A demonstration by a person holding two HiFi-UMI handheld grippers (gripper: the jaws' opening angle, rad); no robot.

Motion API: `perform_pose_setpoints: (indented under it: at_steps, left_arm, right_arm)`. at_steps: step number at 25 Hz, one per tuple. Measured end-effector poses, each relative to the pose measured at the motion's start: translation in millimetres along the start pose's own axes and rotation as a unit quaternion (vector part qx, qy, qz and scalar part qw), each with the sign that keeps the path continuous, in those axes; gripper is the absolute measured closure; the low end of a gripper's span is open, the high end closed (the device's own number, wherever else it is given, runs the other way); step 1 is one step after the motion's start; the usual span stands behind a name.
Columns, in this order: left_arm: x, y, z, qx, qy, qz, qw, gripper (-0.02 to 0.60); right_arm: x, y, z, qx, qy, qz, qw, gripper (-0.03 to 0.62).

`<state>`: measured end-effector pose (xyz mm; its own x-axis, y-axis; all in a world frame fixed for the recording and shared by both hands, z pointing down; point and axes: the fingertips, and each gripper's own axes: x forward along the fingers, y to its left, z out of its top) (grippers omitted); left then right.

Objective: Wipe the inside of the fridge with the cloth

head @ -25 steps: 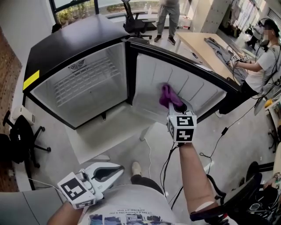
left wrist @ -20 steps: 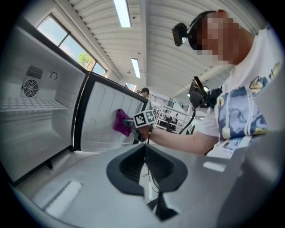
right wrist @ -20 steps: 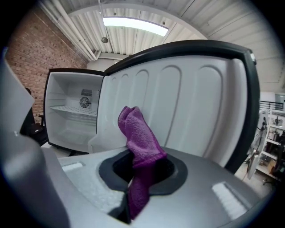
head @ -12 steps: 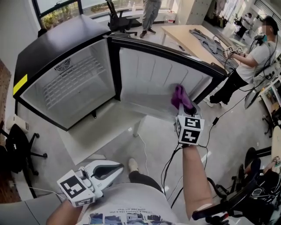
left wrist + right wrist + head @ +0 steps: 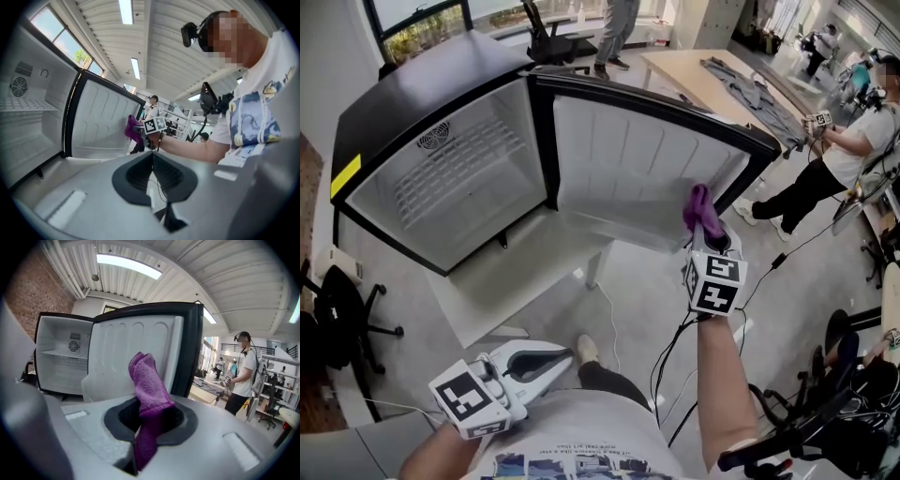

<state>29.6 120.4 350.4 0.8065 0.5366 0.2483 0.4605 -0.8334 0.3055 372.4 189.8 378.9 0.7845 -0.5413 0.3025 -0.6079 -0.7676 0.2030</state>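
Observation:
The small black fridge (image 5: 441, 103) stands on the floor with its door (image 5: 647, 159) swung wide open to the right; its white inside (image 5: 459, 178) with a wire shelf shows. My right gripper (image 5: 705, 225) is shut on the purple cloth (image 5: 700, 208), held up by the lower right part of the door's inner panel (image 5: 136, 352). The cloth (image 5: 147, 394) sticks up out of the jaws in the right gripper view. My left gripper (image 5: 558, 361) is shut and empty, low by my body, far from the fridge. The cloth (image 5: 132, 130) also shows in the left gripper view.
A black office chair (image 5: 342, 309) stands at the left. A wooden table (image 5: 722, 84) with clothing lies behind the door. A person (image 5: 825, 159) with grippers stands at the right. A white cable (image 5: 605, 309) runs over the grey floor. More chair frames (image 5: 825, 412) sit at the lower right.
My right gripper with the cloth has slid to the right along the door's inner panel, toward its outer edge. The left gripper has stayed put.

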Motion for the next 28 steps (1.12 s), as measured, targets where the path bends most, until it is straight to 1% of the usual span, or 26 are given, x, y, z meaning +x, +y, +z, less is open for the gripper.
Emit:
perform_pose_setpoints:
  at_steps: [4,10,13,17,19,22,25,28]
  left_arm:
    - [-3.8,1.4,0.4,-0.002,-0.003,0.011,0.9999,0.575]
    - [-21.5,8.2,2.8,-0.011,-0.012,0.048,0.9987,0.575]
    - [-33.9,16.2,1.5,-0.021,-0.017,0.074,0.9969,0.575]
    - [-47.1,26.0,-1.3,-0.032,-0.022,0.108,0.9934,0.575]
    - [-52.9,31.0,-2.2,-0.036,-0.024,0.124,0.9913,0.576]
    - [-59.3,37.3,-1.4,-0.041,-0.026,0.143,0.9885,0.575]
    - [-60.9,42.6,-0.8,-0.045,-0.025,0.153,0.9869,0.575]
    - [-58.8,46.6,1.3,-0.046,-0.022,0.152,0.9871,0.576]
  right_arm:
    - [-3.2,44.6,16.5,-0.017,-0.02,0.054,0.998,0.54]
    - [15.5,125.0,30.3,-0.034,-0.03,0.145,0.988,0.54]
    - [32.6,160.3,33.0,-0.047,-0.028,0.178,0.982,0.54]
    - [57.4,200.6,35.2,-0.061,-0.022,0.212,0.975,0.54]
    - [70.6,217.0,34.0,-0.064,-0.018,0.223,0.972,0.54]
    - [87.8,231.7,31.1,-0.066,-0.008,0.231,0.971,0.54]
    - [97.9,234.4,29.5,-0.078,-0.003,0.224,0.972,0.54]
    - [103.9,227.4,28.6,-0.08,0.0,0.21,0.974,0.54]
